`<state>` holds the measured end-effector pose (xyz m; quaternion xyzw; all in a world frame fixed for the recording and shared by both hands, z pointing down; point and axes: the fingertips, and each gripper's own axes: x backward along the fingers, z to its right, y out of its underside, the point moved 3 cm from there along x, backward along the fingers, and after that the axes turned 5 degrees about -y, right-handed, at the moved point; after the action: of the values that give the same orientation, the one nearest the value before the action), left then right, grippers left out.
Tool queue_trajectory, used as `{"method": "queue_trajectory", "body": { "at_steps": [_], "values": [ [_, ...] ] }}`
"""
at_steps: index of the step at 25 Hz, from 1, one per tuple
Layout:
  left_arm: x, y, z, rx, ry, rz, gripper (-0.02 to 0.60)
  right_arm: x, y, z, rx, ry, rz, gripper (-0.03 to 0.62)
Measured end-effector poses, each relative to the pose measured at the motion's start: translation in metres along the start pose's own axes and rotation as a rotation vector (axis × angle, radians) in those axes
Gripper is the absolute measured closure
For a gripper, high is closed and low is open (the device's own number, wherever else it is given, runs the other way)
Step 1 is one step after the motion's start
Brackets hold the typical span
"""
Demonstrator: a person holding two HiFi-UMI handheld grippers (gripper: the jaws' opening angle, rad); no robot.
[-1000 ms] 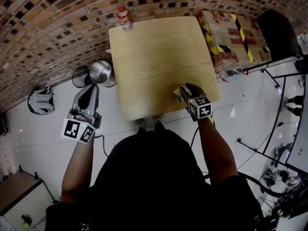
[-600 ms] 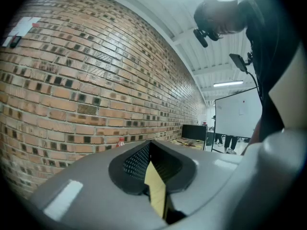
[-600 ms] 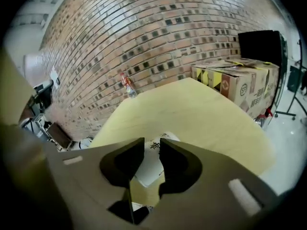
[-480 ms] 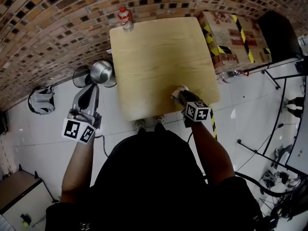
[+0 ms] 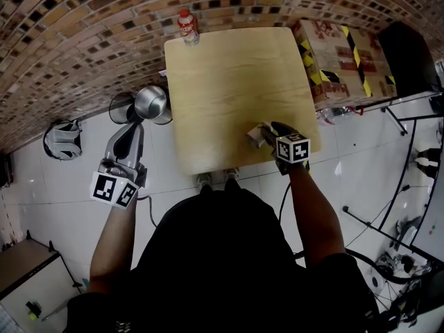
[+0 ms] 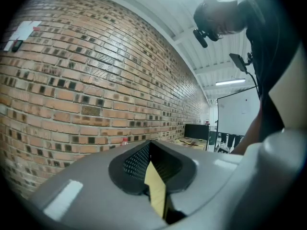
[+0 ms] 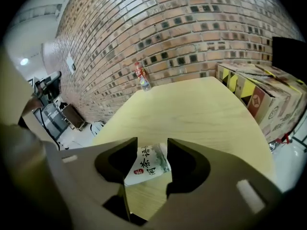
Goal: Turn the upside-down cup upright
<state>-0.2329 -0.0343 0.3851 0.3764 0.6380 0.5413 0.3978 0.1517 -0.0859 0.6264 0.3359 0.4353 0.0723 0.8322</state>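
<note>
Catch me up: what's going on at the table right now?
A person is working with two handheld grippers at a light wooden square table. The right gripper points down near the table's front right corner, with a white printed paper cup between its jaws. The jaws have just been opening, and these views do not settle whether the cup stands upright yet. The left gripper hangs off the table's left side, jaws together and empty.

cup [image 7: 146, 166] | white paper, green print, red seal | is lying tilted on the counter [image 5: 229, 82], near its front right corner | upper end unclear
</note>
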Motion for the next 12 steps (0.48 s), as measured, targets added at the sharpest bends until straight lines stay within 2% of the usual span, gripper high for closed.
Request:
{"method": "queue_trajectory", "body": {
  "at_steps": [6, 9, 12],
  "values": [
    [0.003, 0.000, -0.003, -0.002, -0.021, -0.009, 0.581, -0.011, 0.011, 0.008, -0.104, -0.057, -0.054, 0.352],
    [0.002, 0.000, -0.003, -0.004, -0.023, -0.011, 0.581, -0.018, 0.016, 0.003, -0.102, -0.059, -0.066, 0.330],
    [0.000, -0.001, -0.003, -0.005, -0.022, -0.012, 0.581, -0.021, 0.014, -0.001, -0.060, -0.025, -0.044, 0.332]
  ]
}}
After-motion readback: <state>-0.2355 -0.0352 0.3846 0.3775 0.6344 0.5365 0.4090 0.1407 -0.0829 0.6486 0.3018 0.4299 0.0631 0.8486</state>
